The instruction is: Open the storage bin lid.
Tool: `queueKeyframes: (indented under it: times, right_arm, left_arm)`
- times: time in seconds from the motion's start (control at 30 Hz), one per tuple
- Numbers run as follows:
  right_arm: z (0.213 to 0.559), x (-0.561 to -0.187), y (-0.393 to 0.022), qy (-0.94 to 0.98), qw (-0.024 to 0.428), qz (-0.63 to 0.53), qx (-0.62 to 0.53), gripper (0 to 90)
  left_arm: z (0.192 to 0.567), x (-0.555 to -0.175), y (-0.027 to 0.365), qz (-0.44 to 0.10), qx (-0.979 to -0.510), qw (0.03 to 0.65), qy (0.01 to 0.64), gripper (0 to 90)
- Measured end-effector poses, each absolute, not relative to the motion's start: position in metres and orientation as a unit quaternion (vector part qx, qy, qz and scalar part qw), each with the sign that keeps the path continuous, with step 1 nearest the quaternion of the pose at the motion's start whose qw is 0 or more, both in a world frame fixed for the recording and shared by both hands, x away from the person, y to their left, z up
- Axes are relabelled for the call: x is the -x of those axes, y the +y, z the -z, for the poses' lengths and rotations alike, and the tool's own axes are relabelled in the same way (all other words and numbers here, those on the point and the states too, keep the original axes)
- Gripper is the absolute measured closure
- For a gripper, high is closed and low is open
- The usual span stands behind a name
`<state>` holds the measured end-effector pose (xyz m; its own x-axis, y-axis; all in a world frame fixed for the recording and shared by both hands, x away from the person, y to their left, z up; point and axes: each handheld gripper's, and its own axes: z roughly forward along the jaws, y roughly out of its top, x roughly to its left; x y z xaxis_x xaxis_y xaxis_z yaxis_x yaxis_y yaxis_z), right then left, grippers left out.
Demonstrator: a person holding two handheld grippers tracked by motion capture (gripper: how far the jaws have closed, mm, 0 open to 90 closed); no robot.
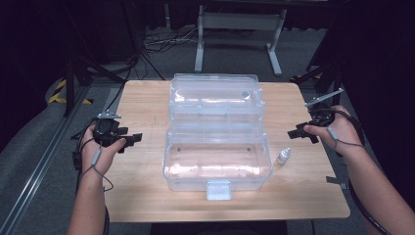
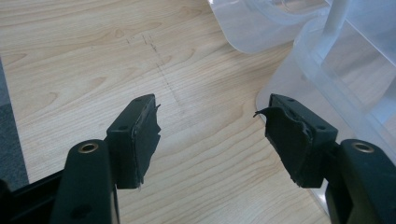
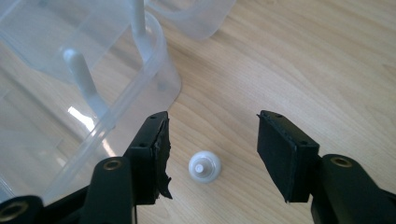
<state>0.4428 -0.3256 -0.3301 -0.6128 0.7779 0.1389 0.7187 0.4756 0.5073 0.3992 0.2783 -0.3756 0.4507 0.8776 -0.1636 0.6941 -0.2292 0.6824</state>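
The right hand-held gripper [image 3: 212, 154] is hanging wide over the small dropper bottle [image 3: 204, 166] near the counter's [image 1: 147, 196] right edge. Closing off-centre risks toppling it. The left hand-held gripper [image 2: 212, 135] is waiting wide, holding nothing.

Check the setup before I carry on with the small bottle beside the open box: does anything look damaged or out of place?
The black pads on the left tongs look torn and ragged at their edges, and one pad on the right tongs is frayed too. The small bottle stands upright beside the clear box; nothing is spilled.
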Motion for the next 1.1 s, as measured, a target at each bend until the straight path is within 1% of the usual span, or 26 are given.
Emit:
queueKeyframes:
  times: [0.17, 0.5, 0.73, 1.1]
  right_arm:
    - [0.343, -0.444, -0.324, 0.863, 0.041, -0.25, -0.438, 43.8]
    - [0.357, -0.444, -0.317, 0.876, 0.034, -0.219, -0.429, 43.7]
    - [0.365, -0.444, -0.311, 0.89, 0.017, -0.189, -0.415, 50.4]
    - [0.376, -0.446, -0.304, 0.901, 0.009, -0.158, -0.403, 54.5]
  left_arm:
    - [0.376, -0.399, 0.279, -0.127, -0.772, 0.358, 0.509, 35.1]
    - [0.377, -0.399, 0.281, -0.128, -0.771, 0.358, 0.51, 34.6]
    - [0.378, -0.398, 0.282, -0.128, -0.771, 0.355, 0.513, 34.6]
    - [0.379, -0.397, 0.284, -0.127, -0.768, 0.354, 0.518, 34.6]
